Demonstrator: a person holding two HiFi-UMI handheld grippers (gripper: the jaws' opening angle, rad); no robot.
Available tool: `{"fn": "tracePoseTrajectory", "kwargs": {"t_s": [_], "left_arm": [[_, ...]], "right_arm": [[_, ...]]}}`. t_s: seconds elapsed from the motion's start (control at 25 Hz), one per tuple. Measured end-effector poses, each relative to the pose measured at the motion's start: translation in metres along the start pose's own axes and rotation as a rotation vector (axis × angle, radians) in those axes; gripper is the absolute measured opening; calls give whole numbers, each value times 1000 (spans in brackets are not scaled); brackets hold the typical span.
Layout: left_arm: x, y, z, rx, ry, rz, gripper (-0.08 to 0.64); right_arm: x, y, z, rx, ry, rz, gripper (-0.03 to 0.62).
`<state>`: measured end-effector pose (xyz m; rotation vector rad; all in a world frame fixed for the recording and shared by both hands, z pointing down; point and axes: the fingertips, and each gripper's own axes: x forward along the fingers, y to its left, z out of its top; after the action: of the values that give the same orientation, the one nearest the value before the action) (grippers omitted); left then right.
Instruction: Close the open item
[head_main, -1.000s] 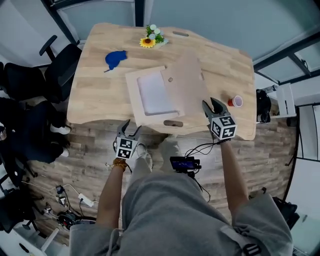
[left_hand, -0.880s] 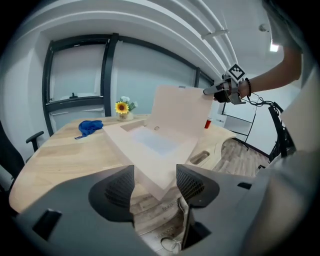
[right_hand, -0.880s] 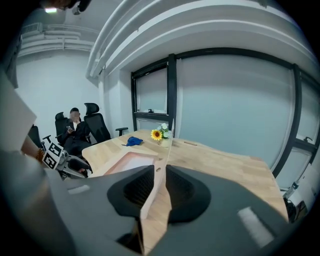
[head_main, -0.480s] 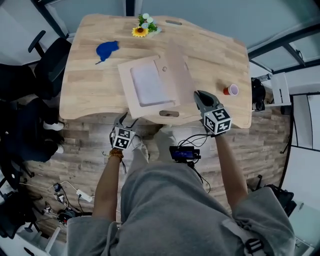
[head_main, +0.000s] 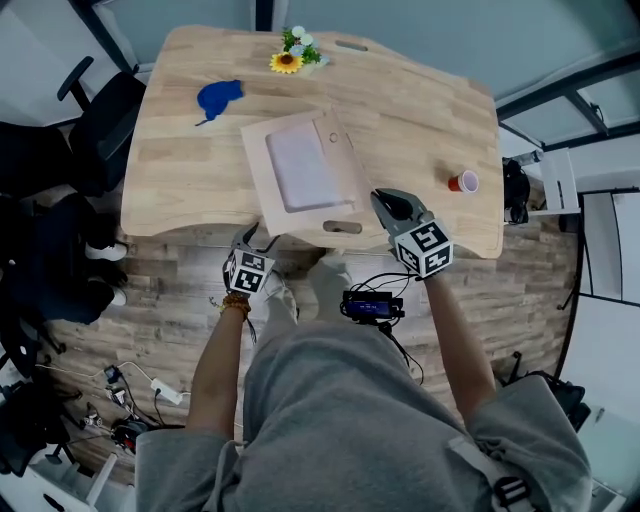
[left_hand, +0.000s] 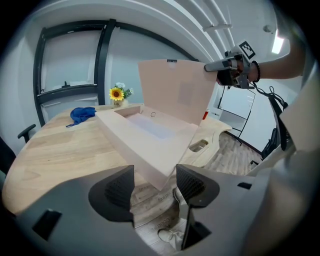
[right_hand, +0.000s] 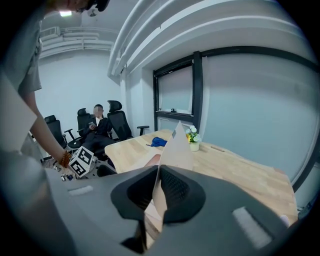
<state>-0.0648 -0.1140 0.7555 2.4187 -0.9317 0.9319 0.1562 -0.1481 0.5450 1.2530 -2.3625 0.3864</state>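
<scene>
Beige lid (right_hand: 176, 144), pinched by right hand-held gripper (right_hand: 157, 174), jaws just closed

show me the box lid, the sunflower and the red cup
box lid (left_hand: 175, 92), left gripper view, middle of the raised panel
sunflower (head_main: 286, 62), head view, yellow bloom
red cup (head_main: 467, 181), head view, open mouth

Even bright daylight, fisheye-warped edges.
</scene>
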Motion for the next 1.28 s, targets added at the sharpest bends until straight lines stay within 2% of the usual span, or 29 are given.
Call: {"fn": "tracePoseTrajectory", "kwargs": {"t_s": [0.24, 0.44, 0.64, 1.0, 1.28], "left_arm": [[-1, -6, -8, 1, 15, -10, 249], [3, -4, 2, 33, 15, -6, 245], [5, -7, 1, 48, 18, -23, 213], [6, -8, 2, 22, 6, -21, 212], [7, -7, 1, 19, -5, -21, 212]], "right_arm": [[10, 30, -6, -24, 41, 52, 23], [30, 52, -5, -69, 84, 119, 23], [48, 78, -15, -84, 138, 179, 26], [70, 103, -31, -109, 216, 233, 31], [88, 117, -45, -91, 252, 255, 32]]}}
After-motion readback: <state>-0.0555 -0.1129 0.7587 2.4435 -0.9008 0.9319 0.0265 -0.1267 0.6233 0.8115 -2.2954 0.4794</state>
